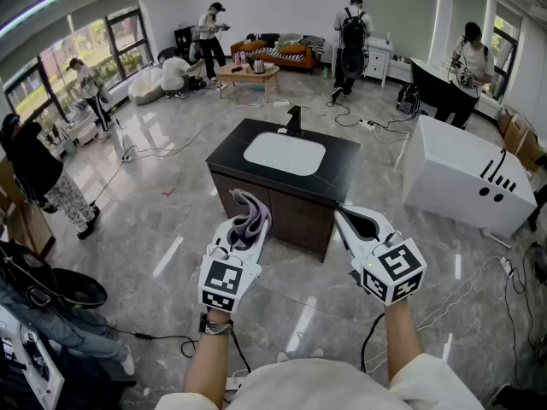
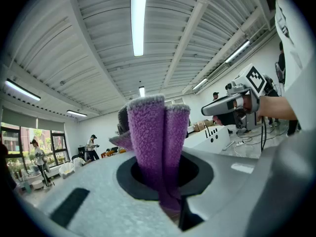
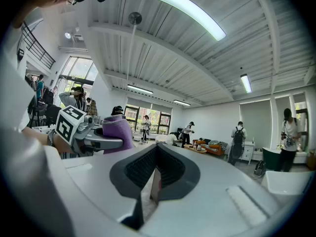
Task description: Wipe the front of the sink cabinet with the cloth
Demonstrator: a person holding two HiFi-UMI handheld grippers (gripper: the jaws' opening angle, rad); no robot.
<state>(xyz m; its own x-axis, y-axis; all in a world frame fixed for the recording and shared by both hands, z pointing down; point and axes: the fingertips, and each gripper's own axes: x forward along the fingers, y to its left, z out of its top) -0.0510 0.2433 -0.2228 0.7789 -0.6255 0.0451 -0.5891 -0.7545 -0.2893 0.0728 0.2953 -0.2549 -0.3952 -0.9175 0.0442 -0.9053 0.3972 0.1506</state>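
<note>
Cloth clamped between left gripper fingers; right gripper fingers together, empty.

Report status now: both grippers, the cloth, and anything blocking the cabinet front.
Left gripper shut on purple cloth. Right gripper shut, empty. Cloth held up, off sink cabinet front. Nothing seen in the way.
</note>
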